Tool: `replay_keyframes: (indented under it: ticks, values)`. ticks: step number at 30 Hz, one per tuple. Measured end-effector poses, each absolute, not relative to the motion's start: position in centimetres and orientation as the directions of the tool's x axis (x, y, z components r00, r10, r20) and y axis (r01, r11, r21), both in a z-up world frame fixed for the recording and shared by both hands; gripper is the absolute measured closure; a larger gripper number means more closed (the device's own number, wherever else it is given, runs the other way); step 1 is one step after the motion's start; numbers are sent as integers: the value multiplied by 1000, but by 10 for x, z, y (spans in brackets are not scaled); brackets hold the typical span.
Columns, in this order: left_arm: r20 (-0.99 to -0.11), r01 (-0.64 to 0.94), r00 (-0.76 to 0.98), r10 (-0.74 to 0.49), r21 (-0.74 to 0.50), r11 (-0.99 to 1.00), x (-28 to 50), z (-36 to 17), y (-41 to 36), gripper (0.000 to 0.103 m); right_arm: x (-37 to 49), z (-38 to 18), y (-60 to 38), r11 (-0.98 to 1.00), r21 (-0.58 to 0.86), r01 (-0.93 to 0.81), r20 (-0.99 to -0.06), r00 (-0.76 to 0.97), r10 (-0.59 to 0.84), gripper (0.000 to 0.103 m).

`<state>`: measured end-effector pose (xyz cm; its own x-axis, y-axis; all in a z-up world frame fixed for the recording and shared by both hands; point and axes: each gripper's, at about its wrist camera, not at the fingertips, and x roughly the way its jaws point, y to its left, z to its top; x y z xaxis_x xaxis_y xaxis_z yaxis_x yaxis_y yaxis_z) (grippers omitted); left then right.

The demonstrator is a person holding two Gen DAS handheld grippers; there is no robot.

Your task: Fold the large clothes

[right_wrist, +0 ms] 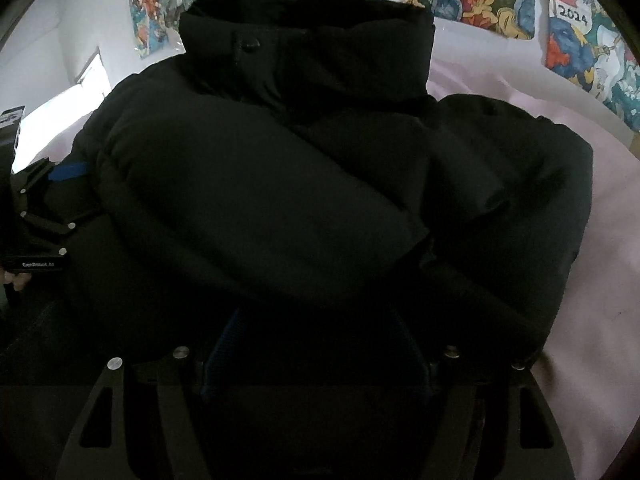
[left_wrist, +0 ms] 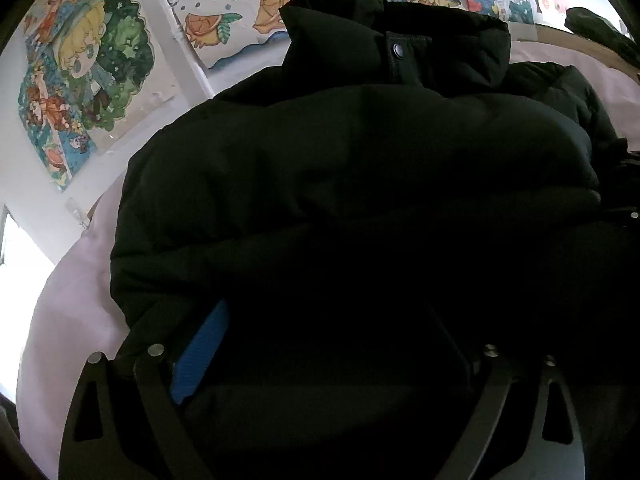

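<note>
Buried under black puffer jacket (left_wrist: 360,168): left gripper (left_wrist: 320,360) and right gripper (right_wrist: 316,344), grip unreadable. Sleeve (right_wrist: 256,200) already folded across chest ahead; hem fold seemingly remaining.

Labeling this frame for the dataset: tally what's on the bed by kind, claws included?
Black puffer jacket: 1
Dark green garment at the far edge: 1
Pink bedsheet: 1
Claws: 2, left claw and right claw, both buried in the jacket's near edge, jaw state hidden
Total: 5
</note>
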<state>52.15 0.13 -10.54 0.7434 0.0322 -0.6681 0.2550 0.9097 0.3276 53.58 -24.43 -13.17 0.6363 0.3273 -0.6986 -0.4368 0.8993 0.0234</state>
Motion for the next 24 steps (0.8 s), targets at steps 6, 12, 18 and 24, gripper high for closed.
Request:
replay_keyframes:
  ticks: [6,12,18,24]
  values:
    - [-701,295,713,-28,263,919,517,-99,6,8,526,-118,-245,894,17,-447,-687,645,336,26]
    - [-733,385,668,-125,197,902,500,-70,19,8,510,-82,-251,907,-35,-421,-666,686,293,23]
    - [-614,345,750,-247,45,937,501,-12,39,8,532,-18,-286,943,102,-317,-555,768,318,14]
    - [-551,260,797,-246,-54,964,578,38,25,8,627,4,-306,908,362,-209,-568,723,393,8]
